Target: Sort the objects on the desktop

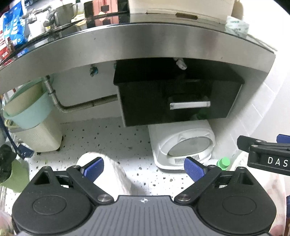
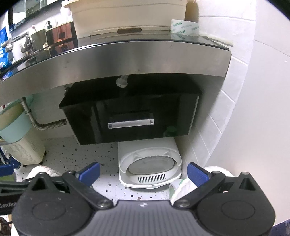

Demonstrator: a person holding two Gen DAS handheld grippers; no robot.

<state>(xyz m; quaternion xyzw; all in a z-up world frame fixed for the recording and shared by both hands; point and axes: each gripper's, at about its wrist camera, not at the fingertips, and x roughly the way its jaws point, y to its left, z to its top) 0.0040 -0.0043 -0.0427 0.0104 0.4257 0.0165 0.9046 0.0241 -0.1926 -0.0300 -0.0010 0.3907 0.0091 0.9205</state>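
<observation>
Both tools are held low, below the bench (image 1: 137, 45), and aimed at the floor under it. The left tool (image 1: 144, 169) is spread wide with nothing between its blue pads; the right tool (image 2: 143, 173) is equally wide open and empty. Judged from this pose, no object has been picked yet and the sorting is not under way.

The desktop objects are seen only at the top of both views, on the dark glossy bench top: a cream tub (image 2: 126, 16) towards the back, a roll of tape (image 2: 184, 27) at its right, a metal pot (image 1: 63, 12) and a blue packet (image 1: 13, 25) at the left. All lie well above and apart from the tools.

Under the bench a black drawer (image 1: 177, 98) with a silver handle (image 1: 190, 105) is hung. Below it a white machine (image 2: 150, 167) with a round grey lid is set on the speckled floor (image 1: 108, 136). A corrugated pipe (image 1: 87, 105), a pale green basin (image 1: 27, 107) and a cream basket (image 1: 41, 139) are noted at the left.

The steel bench edge stands between the tools and the objects; it is judged that both tools must be lifted clear of it.
</observation>
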